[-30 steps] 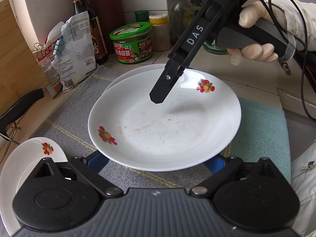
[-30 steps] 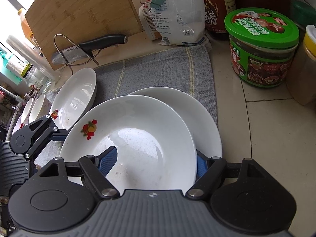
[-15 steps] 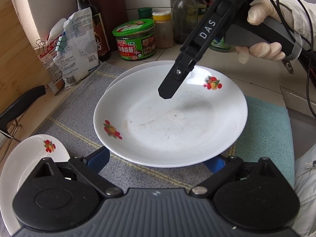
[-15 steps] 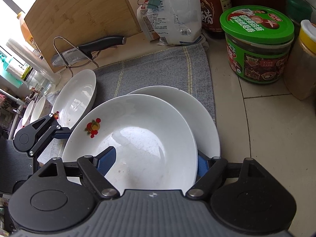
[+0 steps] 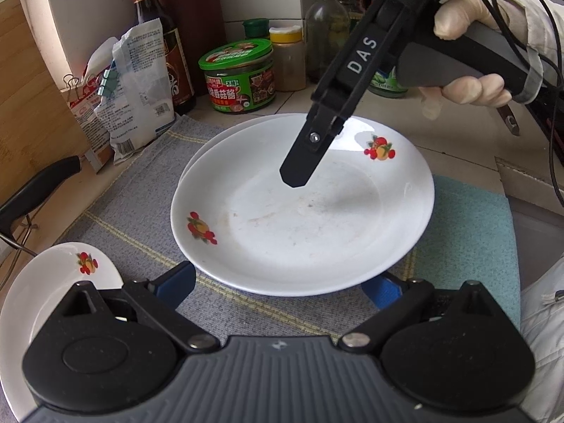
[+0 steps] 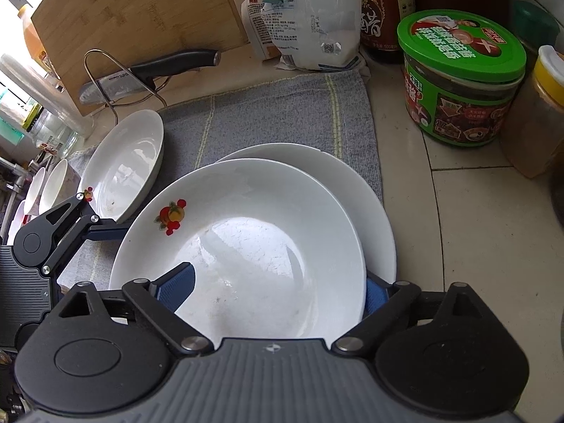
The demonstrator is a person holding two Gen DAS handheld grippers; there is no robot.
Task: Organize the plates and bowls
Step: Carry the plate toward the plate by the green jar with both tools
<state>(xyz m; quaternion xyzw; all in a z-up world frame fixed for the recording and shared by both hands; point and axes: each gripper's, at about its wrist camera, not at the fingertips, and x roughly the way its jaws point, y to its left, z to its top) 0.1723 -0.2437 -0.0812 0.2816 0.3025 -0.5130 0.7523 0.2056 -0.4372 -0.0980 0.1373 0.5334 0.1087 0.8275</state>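
**Top plate set on stack, right jaws letting go**

R gripper (image 6: 278,289) straddles the near rim of the top plate (image 6: 246,246): 1 blue pad lies over the plate's inside, the other sits outside the rim. Jaws have just been opening, w/ the rim between them; pads now look clear of the china, so I read this as a release, not a grip. Seen from the L wrist cam, the R tool (image 5: 299,172) angles down over the plate centre, held by a gloved hand (image 5: 469,42).

Top plate, white w/ red fruit decals, rests on a 2nd plate (image 6: 352,176); stack is offset, lower rim showing at the far side. Both sit on the grey dish towel (image 6: 268,116), prob. chosen as a soft, non-slip base.

L gripper (image 5: 282,283) spread wide, blue pads low on either side of the plate's near edge, not pinching. Looks like a guard against sliding while R lets go.

3rd plate (image 6: 130,162) lies apart at the towel's edge, near the knife on its wire stand (image 6: 148,74). Small bowls (image 6: 53,187) beyond it. Judgement: 3rd plate is the likely next pickup.
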